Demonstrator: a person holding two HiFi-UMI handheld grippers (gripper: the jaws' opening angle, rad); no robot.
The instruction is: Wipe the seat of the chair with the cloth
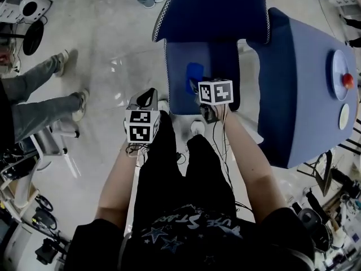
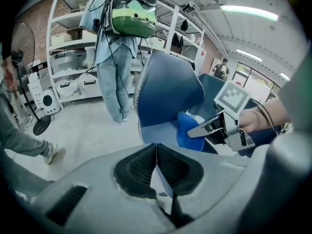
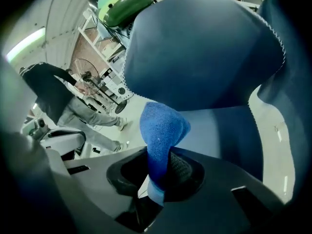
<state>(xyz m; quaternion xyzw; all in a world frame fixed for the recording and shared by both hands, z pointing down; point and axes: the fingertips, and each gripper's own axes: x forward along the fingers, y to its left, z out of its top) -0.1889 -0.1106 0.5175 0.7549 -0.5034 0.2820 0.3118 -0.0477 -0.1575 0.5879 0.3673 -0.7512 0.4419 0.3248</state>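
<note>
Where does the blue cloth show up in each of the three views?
Head view: blue cloth at centre, over the seat.
Left gripper view: cloth right of centre.
Right gripper view: cloth at centre, clamped in the right gripper.
Shared landmark: the chair backrest, behind it everywhere.

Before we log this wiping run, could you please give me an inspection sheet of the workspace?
Surface: chair seat, blue, only the cloth over it.
Job's things: blue cloth bunched over the seat; contact unclear.
Clutter: plate and red object on the blue-covered table.
Grippers: right gripper shut on the cloth; left gripper shut, empty, beside the chair front.
Cables: thin wires along the right forearm.
Surroundings: bystander's legs, fan, shelving.
</note>
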